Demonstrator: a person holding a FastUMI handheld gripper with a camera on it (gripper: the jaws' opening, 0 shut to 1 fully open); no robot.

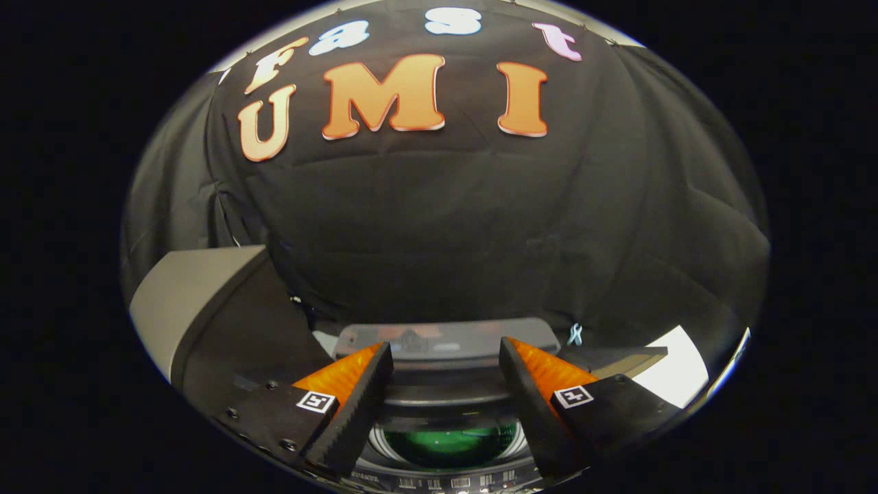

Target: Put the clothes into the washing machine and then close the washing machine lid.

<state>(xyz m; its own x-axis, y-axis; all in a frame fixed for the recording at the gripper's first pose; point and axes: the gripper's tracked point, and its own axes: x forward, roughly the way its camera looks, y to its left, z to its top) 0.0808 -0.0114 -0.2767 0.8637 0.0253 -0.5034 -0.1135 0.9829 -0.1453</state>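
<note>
The gripper [446,357] hung spread and empty over the washing machine [446,384], green clothes [449,442] already in the drum below the raised lid [446,341], which could slip sideways off the fingers if pushed off-centre.

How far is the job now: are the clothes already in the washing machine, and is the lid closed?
Done, it seems: something green lies in the drum of the washing machine, probably clothing. In hand: nothing; the gripper is open above the opening, fingers apart and empty. Left: the lid stands raised behind the drum and must be closed. Whether more clothes wait elsewhere cannot be told.
</note>
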